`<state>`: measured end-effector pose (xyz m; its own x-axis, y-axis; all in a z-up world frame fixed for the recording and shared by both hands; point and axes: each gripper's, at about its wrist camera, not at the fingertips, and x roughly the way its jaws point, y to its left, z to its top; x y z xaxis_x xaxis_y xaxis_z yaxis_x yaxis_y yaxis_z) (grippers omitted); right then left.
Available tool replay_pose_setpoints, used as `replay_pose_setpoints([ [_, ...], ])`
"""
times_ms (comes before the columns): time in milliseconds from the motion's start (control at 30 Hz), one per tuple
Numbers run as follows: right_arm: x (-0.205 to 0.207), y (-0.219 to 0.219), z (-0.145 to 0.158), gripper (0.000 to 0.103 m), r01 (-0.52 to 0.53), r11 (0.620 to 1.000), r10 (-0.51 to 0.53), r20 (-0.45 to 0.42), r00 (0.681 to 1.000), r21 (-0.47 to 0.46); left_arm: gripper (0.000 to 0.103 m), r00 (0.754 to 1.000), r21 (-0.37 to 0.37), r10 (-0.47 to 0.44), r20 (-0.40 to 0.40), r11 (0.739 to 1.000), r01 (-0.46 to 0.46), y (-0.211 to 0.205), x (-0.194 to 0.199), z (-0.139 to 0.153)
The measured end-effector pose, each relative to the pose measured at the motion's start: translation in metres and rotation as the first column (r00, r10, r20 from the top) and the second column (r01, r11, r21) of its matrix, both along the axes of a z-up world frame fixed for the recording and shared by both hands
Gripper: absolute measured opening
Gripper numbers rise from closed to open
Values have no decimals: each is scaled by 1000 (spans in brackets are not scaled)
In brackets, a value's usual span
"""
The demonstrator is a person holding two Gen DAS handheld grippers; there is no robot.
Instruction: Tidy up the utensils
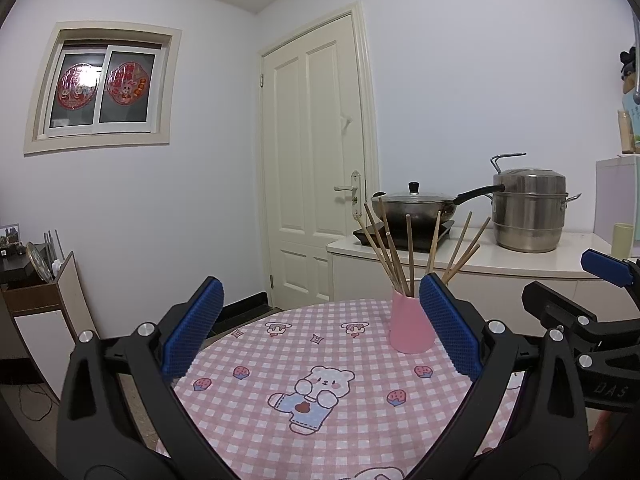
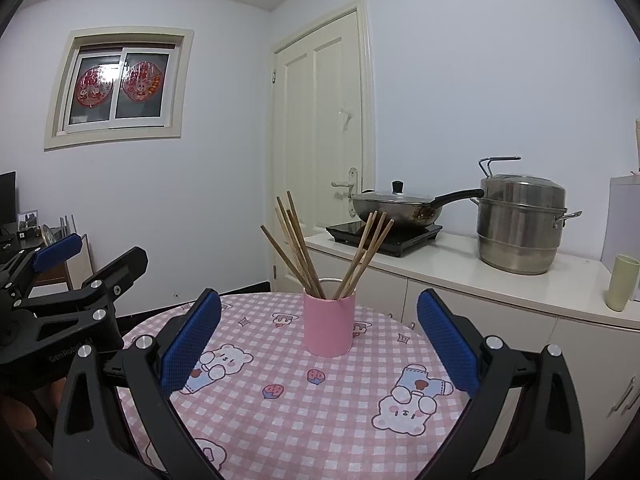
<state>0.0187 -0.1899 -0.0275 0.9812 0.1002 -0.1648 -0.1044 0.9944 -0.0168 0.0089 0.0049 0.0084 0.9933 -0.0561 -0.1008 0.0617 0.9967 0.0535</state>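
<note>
Since both tongs stand wide open with nothing between their pads, the task looks either finished or not yet begun, and the frames alone cannot settle which. The left gripper (image 1: 320, 326) hovers above the near edge of the table, its blue pads ribbed like rubber matting and set on black plastic arms with bright metal screws. The right gripper (image 2: 318, 340) hangs just beside it on the right, equally spread and of the same build.

Between the right gripper's pads, toward the far side of the round table (image 2: 280, 420), stands the pink cup (image 2: 329, 326), a smooth, upright, slightly tapered cylinder. In it sit the chopsticks (image 2: 298, 248), thin bare wooden sticks fanned out in two loose bunches, one leaning left and one right. No utensil lies loose on the cloth that I can see.

If anything is left to do, I judge it would be gathering the splayed sticks into a tidier bunch, which calls for a light, narrow pinch high on the shafts so that the cup does not tip.

The tablecloth is pink gingham printed with bears and strawberries, matte and soft-looking. Far right, on the pale counter (image 2: 460, 256), are a lidded wok (image 2: 394, 208) and a shiny steel steamer pot (image 2: 520, 224).
</note>
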Motion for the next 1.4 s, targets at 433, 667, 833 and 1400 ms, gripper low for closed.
replay_pose_setpoints([
  [433,-1,1,0,95,1,1000,-1,-2,1000,2,97,1000,7,-3,-3,1000,3,-3,1,1],
  [667,-1,0,1,95,2,1000,-2,-4,1000,3,97,1000,13,2,-6,1000,-2,-4,1,0],
  [833,0,0,1,95,-1,1000,1,-5,1000,0,97,1000,9,1,-7,1000,-1,-4,2,-1],
  [1400,2,0,-3,95,0,1000,0,-14,1000,3,97,1000,20,1,-24,1000,0,-8,4,-3],
])
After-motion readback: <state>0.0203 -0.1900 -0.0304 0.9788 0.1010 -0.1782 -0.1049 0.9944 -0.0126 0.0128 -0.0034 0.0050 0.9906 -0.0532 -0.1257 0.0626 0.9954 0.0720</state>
